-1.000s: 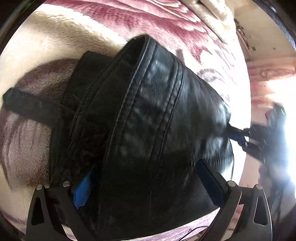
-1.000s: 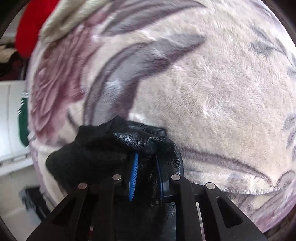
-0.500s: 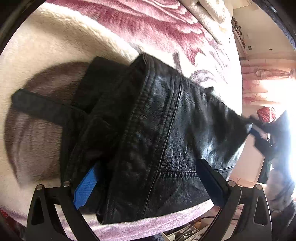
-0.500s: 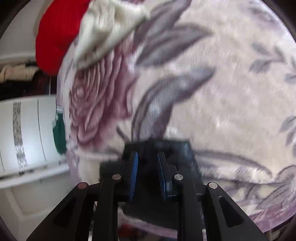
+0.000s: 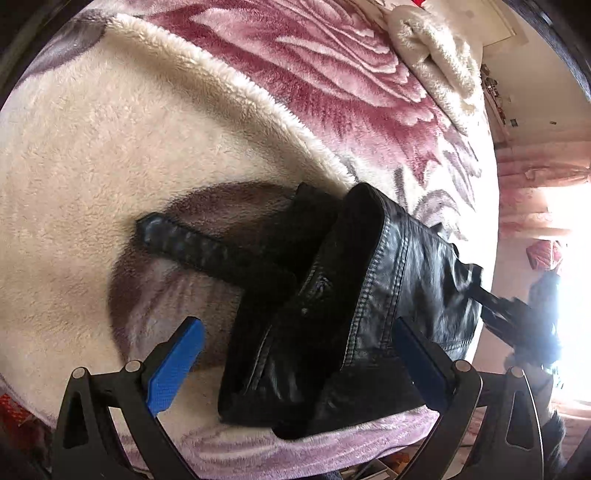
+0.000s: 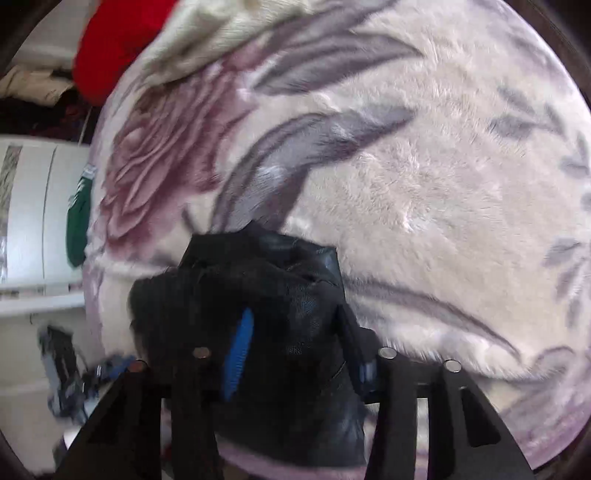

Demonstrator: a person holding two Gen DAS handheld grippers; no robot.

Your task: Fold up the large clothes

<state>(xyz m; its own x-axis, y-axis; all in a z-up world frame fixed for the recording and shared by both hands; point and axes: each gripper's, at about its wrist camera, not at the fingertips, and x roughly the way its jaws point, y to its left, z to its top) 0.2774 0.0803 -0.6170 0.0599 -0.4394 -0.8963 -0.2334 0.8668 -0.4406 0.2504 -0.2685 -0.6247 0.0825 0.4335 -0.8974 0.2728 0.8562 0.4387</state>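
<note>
A black leather jacket (image 5: 369, 295) lies bunched near the front edge of a plush floral blanket (image 5: 110, 147). A strap of it (image 5: 207, 247) stretches left. My left gripper (image 5: 295, 354) is open, its blue-padded fingers on either side of the jacket's near end without pinching it. My right gripper (image 6: 295, 332) has its fingers spread with jacket leather (image 6: 258, 280) bunched between them, and it also shows in the left wrist view (image 5: 517, 317) at the jacket's far right end.
The blanket (image 6: 424, 184) covers the bed. A cream towel (image 5: 436, 51) lies at the far end. A red garment (image 6: 110, 48) and a cream cloth (image 6: 221, 33) lie at the bed's far corner. White furniture (image 6: 33, 214) stands beside the bed.
My left gripper has let go of the jacket and drawn back; the jacket now lies on the blanket. My right gripper's fingers have spread wider around the jacket's end.
</note>
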